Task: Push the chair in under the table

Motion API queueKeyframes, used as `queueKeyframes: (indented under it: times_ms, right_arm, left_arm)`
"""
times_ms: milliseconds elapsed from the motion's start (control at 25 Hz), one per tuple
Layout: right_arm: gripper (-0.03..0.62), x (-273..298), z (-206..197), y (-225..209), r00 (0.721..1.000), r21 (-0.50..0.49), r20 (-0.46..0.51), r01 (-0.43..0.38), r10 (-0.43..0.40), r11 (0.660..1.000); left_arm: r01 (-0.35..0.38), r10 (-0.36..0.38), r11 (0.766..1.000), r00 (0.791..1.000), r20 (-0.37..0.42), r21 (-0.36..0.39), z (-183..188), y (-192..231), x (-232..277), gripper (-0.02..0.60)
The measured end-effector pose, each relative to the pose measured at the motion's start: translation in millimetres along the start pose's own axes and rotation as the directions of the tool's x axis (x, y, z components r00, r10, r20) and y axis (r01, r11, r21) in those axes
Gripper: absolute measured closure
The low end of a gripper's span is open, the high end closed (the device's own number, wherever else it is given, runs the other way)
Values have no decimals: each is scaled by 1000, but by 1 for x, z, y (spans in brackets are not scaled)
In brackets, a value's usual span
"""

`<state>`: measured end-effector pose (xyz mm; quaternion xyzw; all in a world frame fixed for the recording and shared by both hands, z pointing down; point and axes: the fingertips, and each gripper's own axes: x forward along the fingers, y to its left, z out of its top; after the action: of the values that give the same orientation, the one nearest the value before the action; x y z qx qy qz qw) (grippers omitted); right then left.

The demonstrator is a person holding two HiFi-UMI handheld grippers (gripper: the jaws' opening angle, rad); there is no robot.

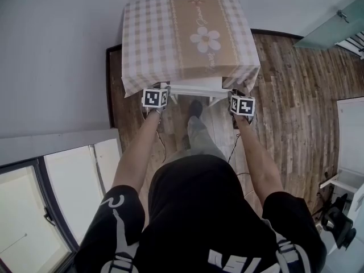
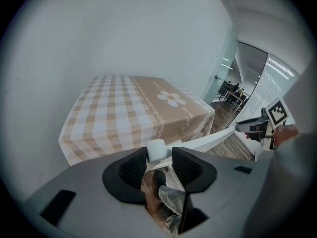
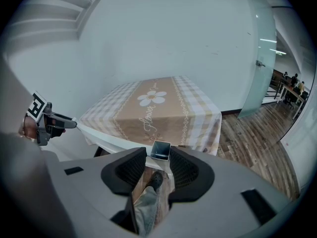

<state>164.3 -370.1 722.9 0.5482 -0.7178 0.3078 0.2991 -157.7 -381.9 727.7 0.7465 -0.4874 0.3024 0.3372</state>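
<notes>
A white chair (image 1: 193, 88) stands at the near edge of the table (image 1: 153, 33), which wears a beige checked cloth with a flower; only the chair's top rail and seat edge show below the cloth. My left gripper (image 1: 164, 89) is shut on the rail's left end post (image 2: 156, 149), which sits between the jaws. My right gripper (image 1: 234, 94) is shut on the right end, a square white tube (image 3: 161, 150). In the left gripper view the rail (image 2: 213, 138) runs across to the right gripper (image 2: 257, 128).
The table stands against a white wall (image 1: 57, 50) at the back and left. Wood floor (image 1: 290, 90) spreads to the right, with a glass door (image 1: 335, 24) beyond and white furniture (image 1: 350, 129) at the right edge. The person's black shoe (image 1: 195, 108) is just behind the chair.
</notes>
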Motion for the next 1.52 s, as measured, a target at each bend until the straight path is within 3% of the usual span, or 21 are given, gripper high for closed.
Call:
queueKeyframes:
  times_ms: [280,1520]
  right_arm:
    - [441,12,6,2,1000,11,7,-25,25,1000]
    - [441,46,54,-5,1000,7,1,-2,2,1000]
  left_arm:
    - [-11,11,1000,1000,0,1,12,7,5,402]
    - [-4,4,1000,1000,28,-13,55,32,34,402]
